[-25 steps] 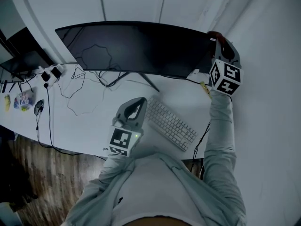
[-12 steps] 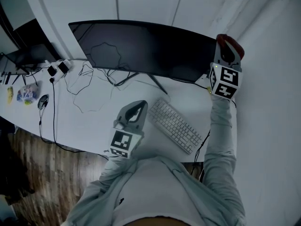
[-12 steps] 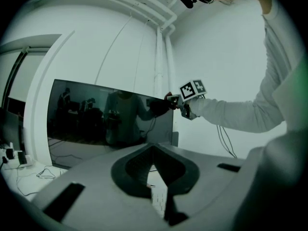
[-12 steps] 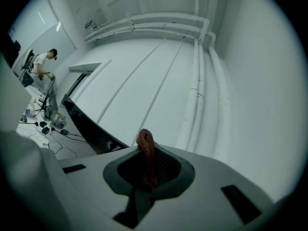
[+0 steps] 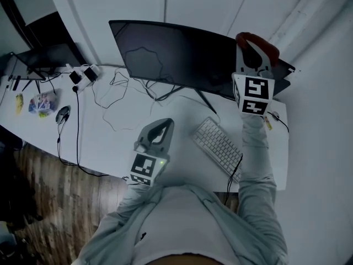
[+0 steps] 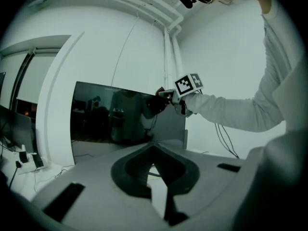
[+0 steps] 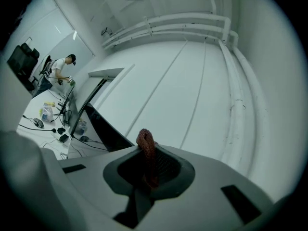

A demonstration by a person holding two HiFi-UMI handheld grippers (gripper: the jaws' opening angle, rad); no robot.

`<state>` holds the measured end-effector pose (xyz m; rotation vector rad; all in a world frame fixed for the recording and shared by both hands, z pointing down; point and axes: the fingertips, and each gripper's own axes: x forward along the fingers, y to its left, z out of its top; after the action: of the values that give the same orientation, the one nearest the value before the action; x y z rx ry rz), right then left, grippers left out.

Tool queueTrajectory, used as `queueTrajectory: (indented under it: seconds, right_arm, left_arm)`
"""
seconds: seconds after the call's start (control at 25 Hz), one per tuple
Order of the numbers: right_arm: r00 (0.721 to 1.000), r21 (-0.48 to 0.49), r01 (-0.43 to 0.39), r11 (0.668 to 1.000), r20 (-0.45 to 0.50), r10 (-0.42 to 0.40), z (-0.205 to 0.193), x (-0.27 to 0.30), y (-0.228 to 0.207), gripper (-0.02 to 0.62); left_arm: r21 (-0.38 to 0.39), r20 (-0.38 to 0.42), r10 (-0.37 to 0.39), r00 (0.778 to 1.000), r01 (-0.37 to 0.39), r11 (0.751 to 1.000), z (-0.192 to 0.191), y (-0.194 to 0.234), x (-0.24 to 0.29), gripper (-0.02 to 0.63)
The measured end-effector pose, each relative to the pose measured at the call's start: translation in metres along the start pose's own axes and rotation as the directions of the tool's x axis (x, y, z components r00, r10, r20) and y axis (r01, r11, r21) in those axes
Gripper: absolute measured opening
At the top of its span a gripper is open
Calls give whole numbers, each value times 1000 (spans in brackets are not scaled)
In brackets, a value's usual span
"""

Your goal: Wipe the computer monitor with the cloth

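Observation:
A wide curved black monitor stands on the white desk. My right gripper is raised at the screen's upper right part, shut on a red cloth. In the right gripper view the cloth sticks up between the jaws, with the monitor's edge to the left. From the left gripper view the monitor fills the middle, and the cloth lies against its screen. My left gripper hangs low over the desk's front, shut and holding nothing.
A white keyboard lies at an angle under the monitor's right half. Loose cables and power adapters lie to the left, beside a mouse and a second dark screen. A person stands far off.
My right gripper has moved with the cloth from the monitor's right edge inward across the screen's upper right part. The left gripper has stayed where it was.

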<state>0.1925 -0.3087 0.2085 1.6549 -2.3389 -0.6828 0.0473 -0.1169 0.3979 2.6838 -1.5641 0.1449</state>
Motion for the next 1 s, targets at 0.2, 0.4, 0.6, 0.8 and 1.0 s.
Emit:
queueTrajectory:
  seconds: [0.2,0.4,0.6,0.8,1.0]
  right_arm:
    - [997,12,-73,997,38,72,31,29,68,40]
    - [989,9,-135,991,66,134,61,57,129,40]
    - [980,20,-179,984,94,176,84,76,178,40]
    - [965,20,-235,972,125,230,110,94,228,40]
    - [949,6,-284,959,145,280,132,111,281,40]
  left_arm:
    - [-10,-9,41,999,-41,999,-7,46,-26,21]
    - [-12,-14,76,997,-76,997,-9,89,-49,21]
    - [-7,-7,108,994,-108,994,-8,123,-74,21]
    - [-7,-7,143,990,-143,990,-12,154,-97,21]
    - [-9,-10,164,986,-164,986,-19,182,-119,21]
